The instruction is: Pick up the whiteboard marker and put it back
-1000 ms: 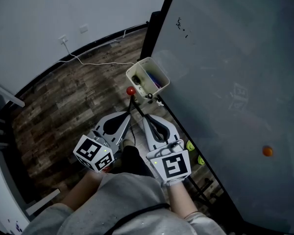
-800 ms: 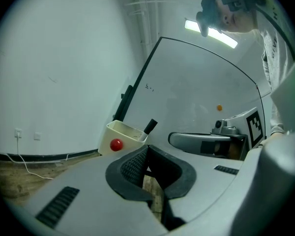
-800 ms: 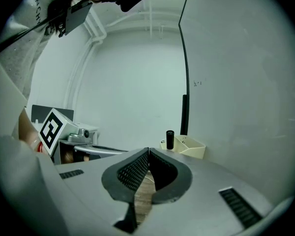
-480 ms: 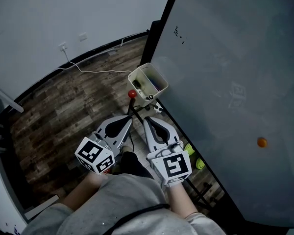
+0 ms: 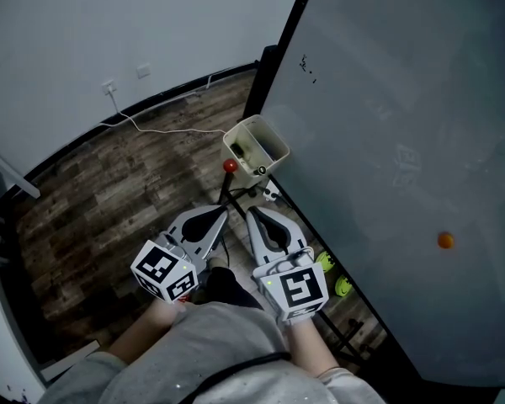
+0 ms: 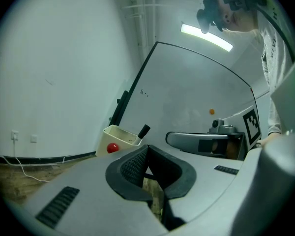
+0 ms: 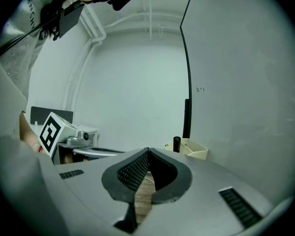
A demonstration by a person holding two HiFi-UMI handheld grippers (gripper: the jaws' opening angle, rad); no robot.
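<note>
Marker (image 6: 143,131) stands black end up in the cream holder (image 5: 257,146) at the whiteboard's (image 5: 387,141) edge, tilted slightly, with a red ball (image 5: 230,166) just beside the holder. Your left gripper (image 5: 225,212) and right gripper (image 5: 251,212) sit side by side over the wood floor (image 5: 109,192), both pointing toward the holder and apart from it. Both are clenched tip to tip and grasp nothing.

left tool (image 5: 225,211) eased slightly back from marker holder (image 5: 271,134); gap between them wider.
</note>
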